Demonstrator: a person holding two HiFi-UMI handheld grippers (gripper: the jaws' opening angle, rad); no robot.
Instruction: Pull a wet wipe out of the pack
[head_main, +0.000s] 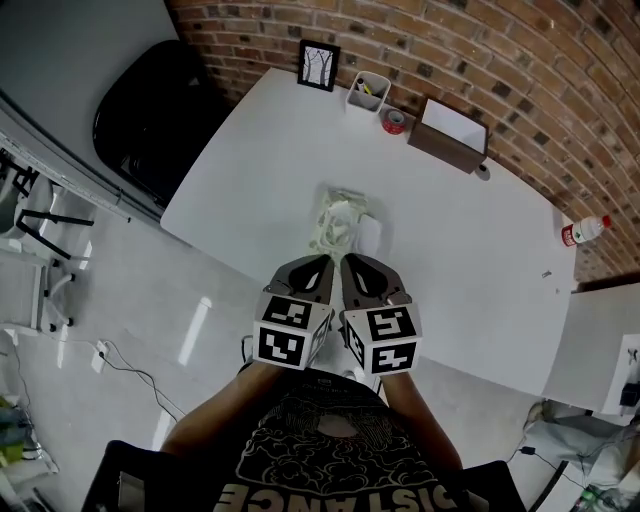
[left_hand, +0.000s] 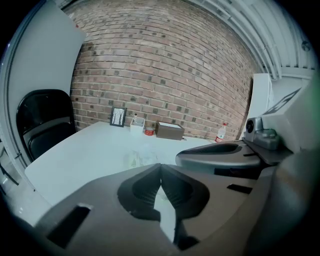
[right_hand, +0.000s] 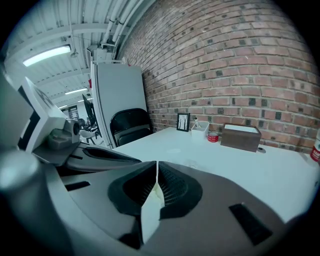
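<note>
The wet wipe pack (head_main: 336, 221) is pale with a greenish print and lies near the middle of the white table (head_main: 470, 250). A flat white piece (head_main: 368, 235) rests against its right side. Both grippers hover side by side at the table's near edge, just short of the pack. My left gripper (head_main: 324, 263) is shut with nothing between its jaws, and the right gripper (head_main: 349, 263) is shut and empty too. In the left gripper view the pack (left_hand: 138, 159) shows faintly beyond the closed jaws (left_hand: 160, 169). The right gripper view shows its jaws (right_hand: 156, 169) pressed together.
Along the brick wall stand a framed picture (head_main: 319, 65), a white pen cup (head_main: 367, 92), a red tape roll (head_main: 394, 121) and a brown box (head_main: 449, 135). A bottle (head_main: 584, 231) lies at the table's right end. A black chair (head_main: 150, 120) stands at the left.
</note>
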